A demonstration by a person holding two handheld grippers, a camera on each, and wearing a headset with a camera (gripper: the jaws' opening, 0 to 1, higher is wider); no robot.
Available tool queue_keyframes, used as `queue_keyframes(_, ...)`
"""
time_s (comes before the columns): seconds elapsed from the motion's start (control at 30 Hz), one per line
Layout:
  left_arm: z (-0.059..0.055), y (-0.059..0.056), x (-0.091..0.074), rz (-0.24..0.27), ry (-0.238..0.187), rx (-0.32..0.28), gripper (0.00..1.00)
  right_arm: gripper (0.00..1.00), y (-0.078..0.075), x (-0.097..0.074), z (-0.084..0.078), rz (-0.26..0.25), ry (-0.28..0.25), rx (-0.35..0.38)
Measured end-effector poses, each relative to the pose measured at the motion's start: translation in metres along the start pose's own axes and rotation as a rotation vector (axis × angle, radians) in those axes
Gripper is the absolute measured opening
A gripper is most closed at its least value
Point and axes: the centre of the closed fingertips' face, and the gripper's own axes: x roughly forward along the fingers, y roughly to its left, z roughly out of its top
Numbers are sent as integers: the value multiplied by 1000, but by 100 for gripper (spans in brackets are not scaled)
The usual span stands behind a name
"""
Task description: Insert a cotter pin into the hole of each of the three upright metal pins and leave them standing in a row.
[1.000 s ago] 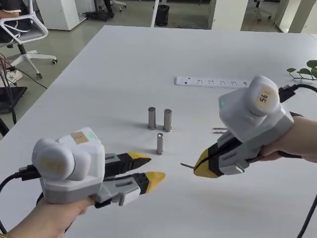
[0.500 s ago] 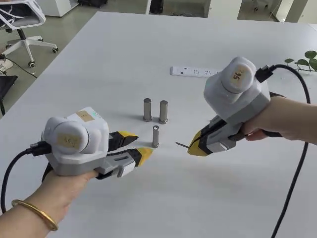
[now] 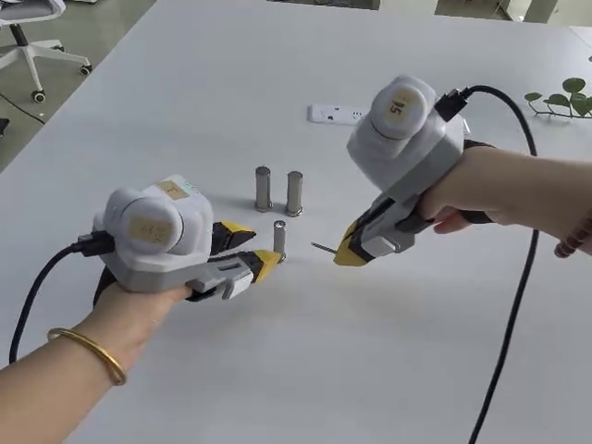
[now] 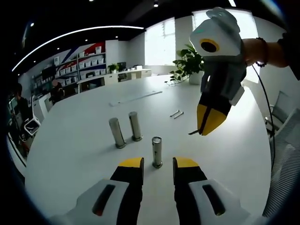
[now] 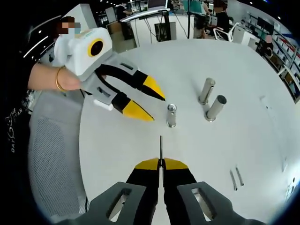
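My left claw (image 4: pixel 158 164) is spread. The nearest pin (image 4: pixel 157 151) stands upright on the tabletop (image 3: pixel 185 83) just ahead of the gap between the jaws, which do not grip it. In the head view the lower yellow tip sits just beside that pin's base.

My right claw (image 5: pixel 160 164) is pressed together on a cotter pin (image 5: pixel 161 147), pinching it by one end. The rest of it sticks straight out past the tips and points toward the nearest pin. Its free end is near that pin but apart from it.

Behind it, the other two pins (image 3: pixel 263 188) (image 3: pixel 294 192) stand upright close beside each other. Two spare cotter pins (image 5: pixel 236 178) lie flat on the tabletop off to my right. A power strip (image 3: pixel 335 115) lies farther back.
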Motion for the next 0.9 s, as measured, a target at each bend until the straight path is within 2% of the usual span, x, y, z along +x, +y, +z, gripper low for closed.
queue_keyframes(0.23,-4,4,15,7,8,-2,22,0,-5,6,2,-3,43,4)
queue_keyframes(0.3,-5,4,17,2,11,-1,19,0,-5,6,3,-1,48,4)
queue_keyframes(0.67,-5,0,26,-73,-5,26,17,0,-9,10,16,6,72,-22)
queue_keyframes(0.9,-11,2,30,-78,6,13,14,0,-9,14,20,15,90,-42)
